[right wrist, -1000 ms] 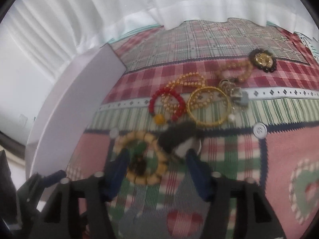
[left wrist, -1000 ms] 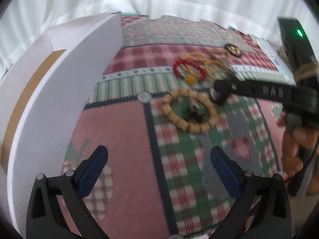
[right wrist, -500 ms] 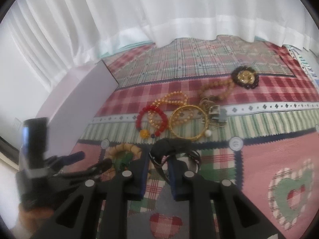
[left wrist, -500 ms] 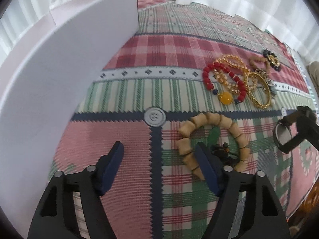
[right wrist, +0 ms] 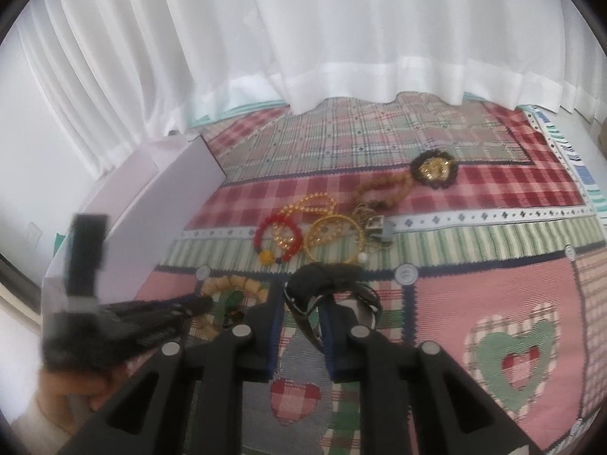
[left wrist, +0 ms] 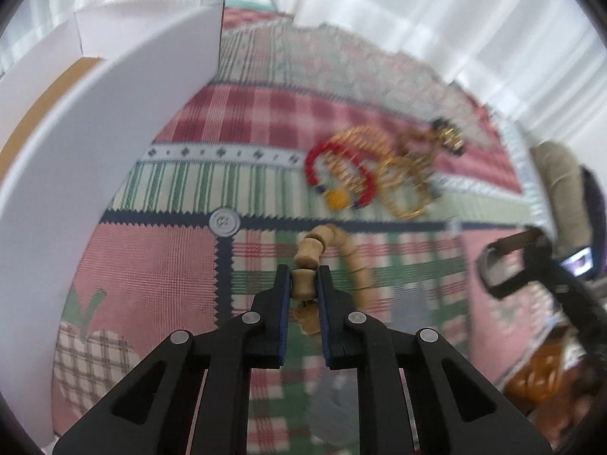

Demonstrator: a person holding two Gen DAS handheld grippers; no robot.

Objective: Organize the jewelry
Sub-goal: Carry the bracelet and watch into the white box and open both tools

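My left gripper (left wrist: pixel 303 278) is shut on the wooden bead bracelet (left wrist: pixel 343 246), pinching one bead just above the patchwork cloth. The bracelet also shows in the right wrist view (right wrist: pixel 235 286), with the left gripper (right wrist: pixel 197 305) on it. My right gripper (right wrist: pixel 301 299) is shut on a black watch (right wrist: pixel 326 278) and holds it above the cloth; the watch shows at the right of the left wrist view (left wrist: pixel 508 265). A red bead bracelet (right wrist: pixel 279 237), gold bead strands (right wrist: pixel 315 204), a gold bangle (right wrist: pixel 334 237), a brown bead bracelet (right wrist: pixel 383 189) and a black-and-gold brooch (right wrist: pixel 434 168) lie in a cluster beyond.
A white open box (left wrist: pixel 95 144) stands at the left on the patchwork cloth (right wrist: pixel 493 292); it also shows in the right wrist view (right wrist: pixel 163 204). White curtains (right wrist: pixel 341 38) hang behind the table. Small metal rings and a grey clasp (right wrist: pixel 379 227) lie by the bangle.
My left gripper has closed on a bead of the wooden bracelet. My right gripper, shut on the black watch, has lifted and pulled back a little.
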